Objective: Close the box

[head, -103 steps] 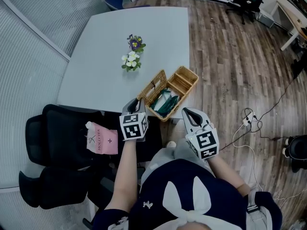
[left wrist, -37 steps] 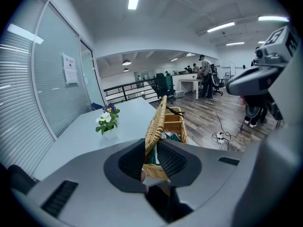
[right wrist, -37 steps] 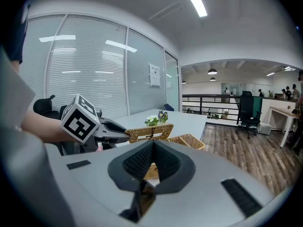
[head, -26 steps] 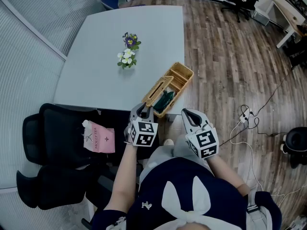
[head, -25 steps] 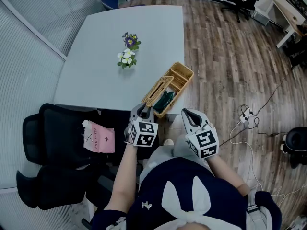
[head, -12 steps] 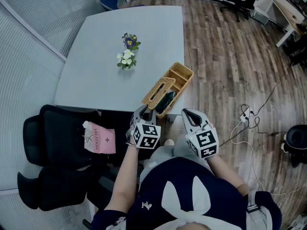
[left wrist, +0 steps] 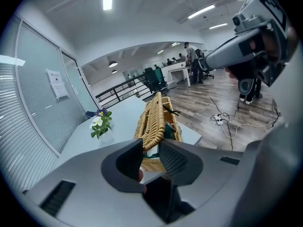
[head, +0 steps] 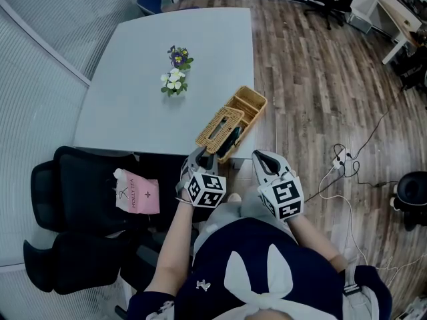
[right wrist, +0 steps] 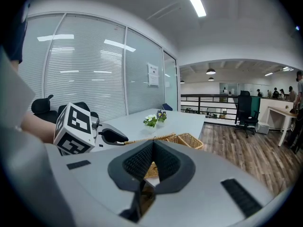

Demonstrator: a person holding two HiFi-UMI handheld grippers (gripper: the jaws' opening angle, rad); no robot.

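Where the box (head: 248,109) stands: on the desk (head: 133,105), at its near right corner, close to the edge facing you.
Lid (head: 219,128): wicker, attached along the box's left long side. It is tilted over the opening and not yet down on the rim. Dark green contents (head: 231,137) show beside its free edge.
Left gripper (head: 203,157): you hold it at the lid's near end. Its own view shows the lid's edge between the jaws. The jaws have just been opening and now stand apart, with the pads not pressing on the wicker.
Right gripper (head: 259,157): you hold it just off the desk's edge, near the box's near corner and apart from it. The jaws are closed together on nothing.
Flowers (head: 175,72): two small bunches, purple and white, mid-desk and well apart from the box.
Chair (head: 87,192): black, at the desk's near left, with a pink packet (head: 139,193) lying on it.
Floor (head: 313,79): wood planks, with a cable (head: 343,162) to your right.
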